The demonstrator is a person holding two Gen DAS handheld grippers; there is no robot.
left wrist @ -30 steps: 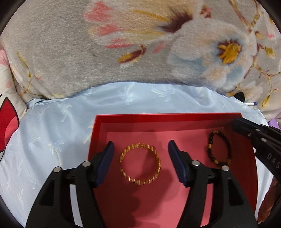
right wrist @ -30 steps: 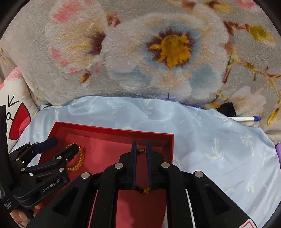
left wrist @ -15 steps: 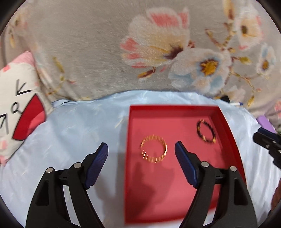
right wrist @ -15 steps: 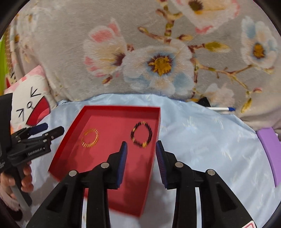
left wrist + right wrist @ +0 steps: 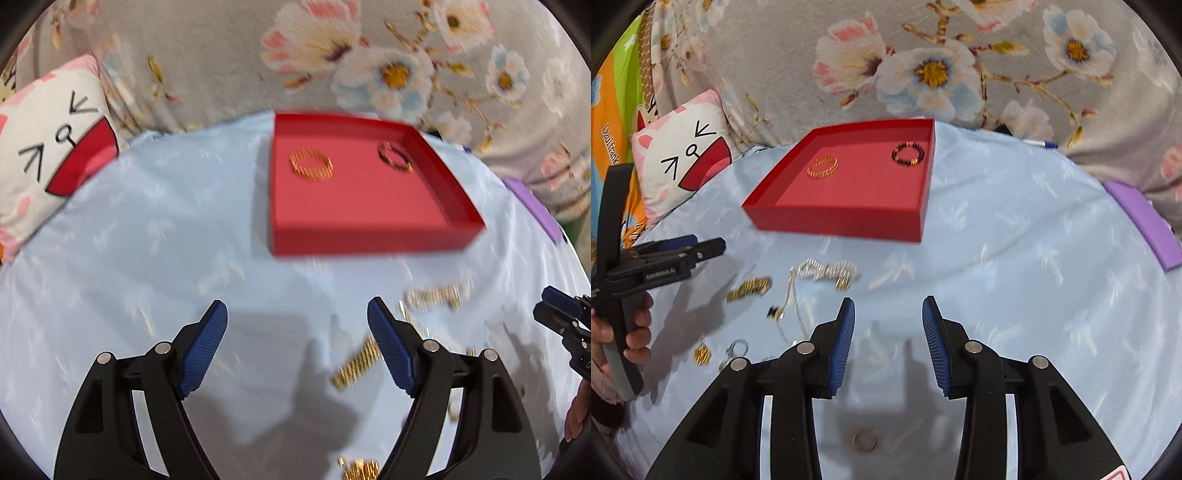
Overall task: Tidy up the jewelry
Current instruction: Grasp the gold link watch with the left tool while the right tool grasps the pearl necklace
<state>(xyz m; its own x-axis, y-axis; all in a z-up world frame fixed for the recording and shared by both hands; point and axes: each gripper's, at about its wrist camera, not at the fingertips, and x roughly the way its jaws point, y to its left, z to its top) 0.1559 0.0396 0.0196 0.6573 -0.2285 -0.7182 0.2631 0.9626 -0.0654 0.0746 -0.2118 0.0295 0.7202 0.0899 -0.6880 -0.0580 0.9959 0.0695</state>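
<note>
A red tray (image 5: 369,236) (image 5: 834,221) lies on the light blue cloth and holds a gold bracelet (image 5: 311,168) (image 5: 823,167) and a black beaded bracelet (image 5: 395,158) (image 5: 908,153). Loose gold jewelry lies on the cloth nearer me: a chain (image 5: 829,271), a gold bracelet (image 5: 749,288) (image 5: 356,365), a ring (image 5: 865,439) and small pendants (image 5: 701,354). My left gripper (image 5: 297,345) is open and empty, back from the tray. My right gripper (image 5: 888,339) is open and empty above the cloth.
A flowered grey blanket (image 5: 923,66) lies behind the tray. A white cartoon pillow (image 5: 48,147) (image 5: 683,158) sits at the left. A purple pad (image 5: 1145,221) lies at the right edge. A pen (image 5: 1039,143) lies at the back right.
Both grippers have pulled back and up from the tray. The right gripper let go of the black beaded bracelet and opened. The loose jewelry on the cloth has come into view.
</note>
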